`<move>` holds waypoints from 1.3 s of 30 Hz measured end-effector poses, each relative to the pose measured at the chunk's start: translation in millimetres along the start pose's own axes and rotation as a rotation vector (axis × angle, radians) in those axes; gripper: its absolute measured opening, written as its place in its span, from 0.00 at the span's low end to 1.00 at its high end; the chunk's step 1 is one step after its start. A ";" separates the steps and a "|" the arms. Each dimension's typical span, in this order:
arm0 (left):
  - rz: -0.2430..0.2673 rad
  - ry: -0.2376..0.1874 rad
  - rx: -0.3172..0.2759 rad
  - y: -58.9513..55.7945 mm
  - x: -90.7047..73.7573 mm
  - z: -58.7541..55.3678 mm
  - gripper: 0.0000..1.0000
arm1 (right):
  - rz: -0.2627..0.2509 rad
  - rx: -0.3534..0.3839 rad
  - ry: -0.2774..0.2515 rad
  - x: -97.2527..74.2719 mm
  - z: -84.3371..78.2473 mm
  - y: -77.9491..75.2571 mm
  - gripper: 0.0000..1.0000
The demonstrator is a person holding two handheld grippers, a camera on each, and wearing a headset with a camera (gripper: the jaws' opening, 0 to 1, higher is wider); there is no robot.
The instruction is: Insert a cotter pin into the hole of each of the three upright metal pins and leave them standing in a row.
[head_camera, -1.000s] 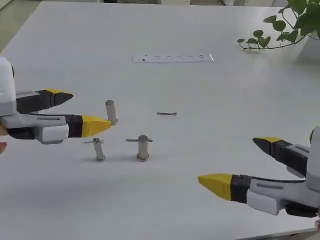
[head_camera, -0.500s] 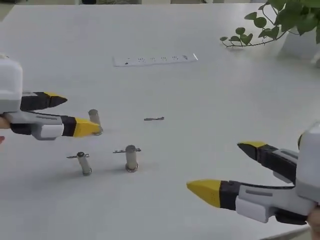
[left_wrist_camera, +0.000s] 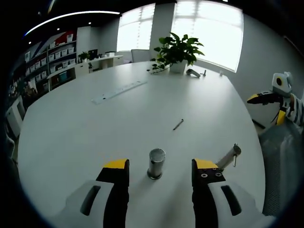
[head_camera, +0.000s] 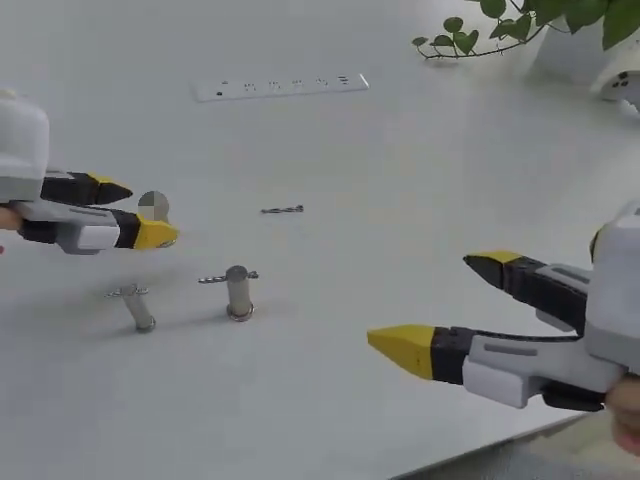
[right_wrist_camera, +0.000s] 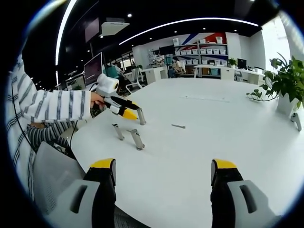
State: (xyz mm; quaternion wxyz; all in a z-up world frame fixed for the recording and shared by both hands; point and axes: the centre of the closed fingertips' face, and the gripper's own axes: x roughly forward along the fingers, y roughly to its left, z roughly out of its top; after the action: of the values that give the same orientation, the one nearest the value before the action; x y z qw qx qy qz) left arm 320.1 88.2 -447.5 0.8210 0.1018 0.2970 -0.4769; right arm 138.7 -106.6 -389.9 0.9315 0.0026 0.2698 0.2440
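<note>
Last-pin step, I judge: two cottered pins (head_camera: pixel 238 292) stand near, bare pin (left_wrist_camera: pixel 156 163) sits between the parted jaws of left gripper (head_camera: pixel 148 212); right gripper (head_camera: pixel 420 300), agape and empty, must next fetch loose cotter (head_camera: pixel 282 210) mid-table and thread the hole.

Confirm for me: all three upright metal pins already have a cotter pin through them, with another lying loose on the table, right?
Not quite. Only two have one: the front pin and the pin beside it. The third pin, close up in the left gripper view, is bare. The loose cotter pin does lie on the table.
</note>
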 end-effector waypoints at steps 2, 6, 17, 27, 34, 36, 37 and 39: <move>-0.008 0.003 0.008 -0.6 4.5 -1.3 0.43 | -0.003 -0.005 0.006 0.2 -0.3 0.0 0.80; -0.011 0.014 0.032 0.5 12.9 -4.3 0.38 | -0.006 -0.012 0.014 0.7 0.0 0.7 0.80; -0.015 0.032 0.036 2.4 22.4 -10.9 0.24 | -0.028 -0.020 0.027 -2.9 -1.7 -1.7 0.80; -0.005 0.043 0.099 5.1 19.8 -12.2 0.10 | -0.047 -0.009 0.026 -6.9 -3.2 -3.4 0.78; 0.027 0.056 0.063 10.9 16.3 -13.7 0.09 | -0.036 -0.020 0.028 -3.9 -3.0 2.3 0.78; 0.040 0.048 0.061 14.6 11.4 -11.2 0.09 | -0.033 -0.024 0.028 -4.1 -3.0 3.3 0.78; 0.045 0.041 0.052 16.4 7.0 -8.0 0.09 | -0.033 -0.025 0.027 -4.4 -2.8 3.4 0.78; 0.061 0.021 0.025 11.3 -1.7 6.1 0.09 | -0.033 -0.026 0.022 -4.9 -1.8 3.3 0.78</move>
State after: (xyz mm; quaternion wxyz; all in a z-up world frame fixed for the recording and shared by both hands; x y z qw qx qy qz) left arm 331.4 92.6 -442.9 0.8306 0.1259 0.2963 -0.4544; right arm 132.7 -106.1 -388.5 0.9323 -0.0166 0.2768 0.2320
